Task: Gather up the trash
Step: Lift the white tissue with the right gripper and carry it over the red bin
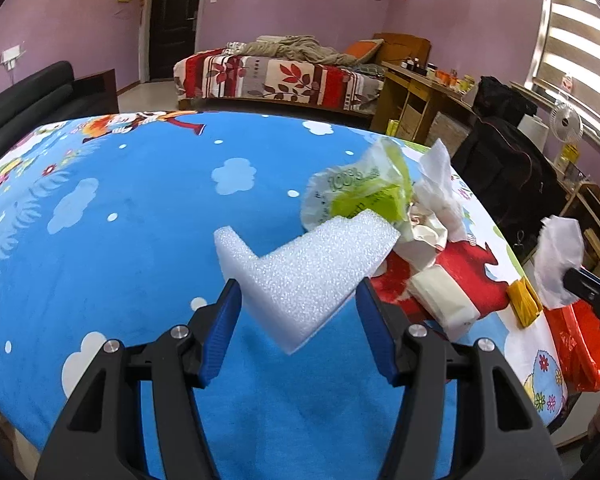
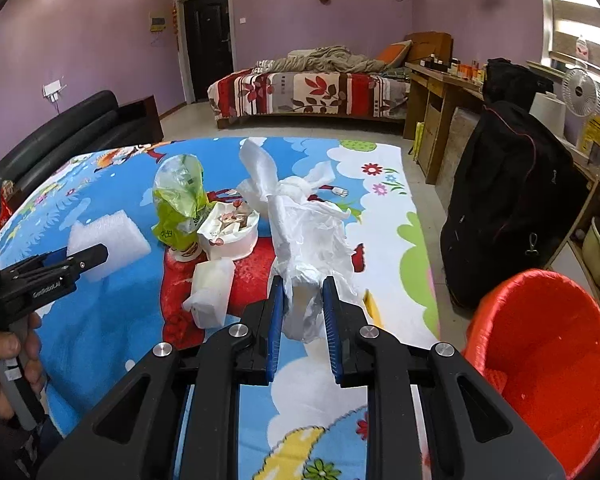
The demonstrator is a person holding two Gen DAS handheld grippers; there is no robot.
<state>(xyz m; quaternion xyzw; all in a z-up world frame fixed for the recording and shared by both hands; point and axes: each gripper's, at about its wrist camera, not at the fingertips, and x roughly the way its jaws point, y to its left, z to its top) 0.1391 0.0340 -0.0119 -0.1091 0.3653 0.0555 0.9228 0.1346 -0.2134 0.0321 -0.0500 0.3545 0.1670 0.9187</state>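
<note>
Left claw (image 1: 298, 304) is clamped on an L-shaped white foam piece (image 1: 300, 268), lifted off the blue cartoon-print counter (image 1: 140, 220). Right claw (image 2: 302, 304) pinches a crumpled white plastic bag (image 2: 304, 240), with the red-lined bin (image 2: 548, 344) just beside it on the right.

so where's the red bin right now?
Right wrist view, lower right: the red bin stands on the floor beside the table's right edge, before the black bag.

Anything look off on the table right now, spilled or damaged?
No spill or damage. Loose trash still sits on the table: green wrapper, white cup, tissue pack. Foam and tissue are gripped.
</note>
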